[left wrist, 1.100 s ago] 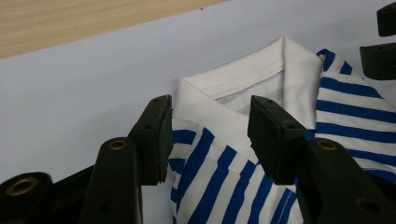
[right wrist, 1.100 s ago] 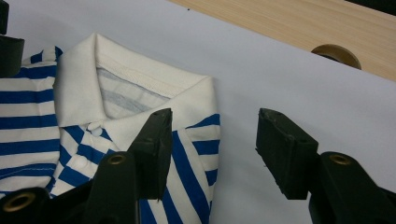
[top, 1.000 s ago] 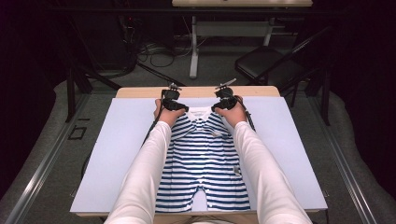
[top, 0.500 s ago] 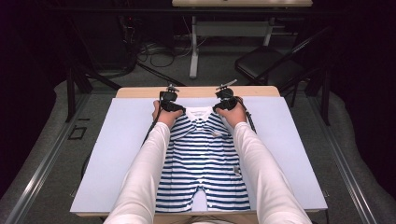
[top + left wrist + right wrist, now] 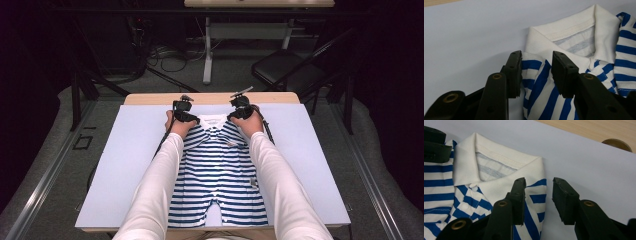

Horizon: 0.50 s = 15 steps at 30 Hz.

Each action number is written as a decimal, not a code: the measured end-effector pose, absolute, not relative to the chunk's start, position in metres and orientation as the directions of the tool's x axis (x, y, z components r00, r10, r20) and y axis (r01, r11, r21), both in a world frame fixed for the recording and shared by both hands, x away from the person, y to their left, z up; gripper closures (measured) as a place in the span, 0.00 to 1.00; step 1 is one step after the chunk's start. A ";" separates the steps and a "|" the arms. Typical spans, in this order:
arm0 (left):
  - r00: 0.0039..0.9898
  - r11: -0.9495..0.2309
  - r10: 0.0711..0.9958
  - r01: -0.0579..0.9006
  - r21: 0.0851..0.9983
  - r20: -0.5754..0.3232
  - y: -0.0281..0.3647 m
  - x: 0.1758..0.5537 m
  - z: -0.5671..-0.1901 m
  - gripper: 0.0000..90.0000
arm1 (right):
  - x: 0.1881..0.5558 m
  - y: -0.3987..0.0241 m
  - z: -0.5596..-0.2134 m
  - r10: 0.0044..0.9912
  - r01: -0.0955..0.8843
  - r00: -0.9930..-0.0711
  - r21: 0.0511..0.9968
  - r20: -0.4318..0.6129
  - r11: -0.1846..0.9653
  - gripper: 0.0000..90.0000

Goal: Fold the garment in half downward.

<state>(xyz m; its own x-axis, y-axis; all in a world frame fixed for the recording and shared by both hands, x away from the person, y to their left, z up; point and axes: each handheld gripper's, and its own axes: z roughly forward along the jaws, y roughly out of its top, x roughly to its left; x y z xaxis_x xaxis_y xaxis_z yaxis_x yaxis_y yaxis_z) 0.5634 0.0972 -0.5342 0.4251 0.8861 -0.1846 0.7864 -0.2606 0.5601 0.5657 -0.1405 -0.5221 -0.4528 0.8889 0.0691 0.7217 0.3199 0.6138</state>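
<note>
1. The striped romper [image 5: 217,175] lies flat on the pale surface [image 5: 320,165], collar [image 5: 213,120] at the far end, legs at the near edge.
2. The left hand-held gripper [image 5: 536,72] stands at the left shoulder. Its jaws have just been closing and are now half narrow, with a fold of striped cloth between them; whether the pads already press it I cannot tell.
3. The right hand-held gripper [image 5: 539,200] stands at the right shoulder, jaws also just closing. One jaw rests on the cloth, the other over bare surface.
4. I judge the step is taking both shoulders; next, close fully, then lift evenly.
5. The forearms [image 5: 160,195] hide the sleeves and side seams.
</note>
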 end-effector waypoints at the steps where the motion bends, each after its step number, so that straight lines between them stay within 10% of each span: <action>1: 0.424 -0.258 0.886 0.788 0.559 -0.189 0.097 0.563 -0.535 0.68 | 0.566 -0.140 -0.523 0.887 0.717 -0.457 0.618 0.068 0.322 0.70; 15: 0.409 -0.241 0.890 0.797 0.554 -0.201 0.101 0.562 -0.542 0.76 | 0.566 -0.135 -0.531 0.874 0.716 -0.483 0.598 0.053 0.359 0.71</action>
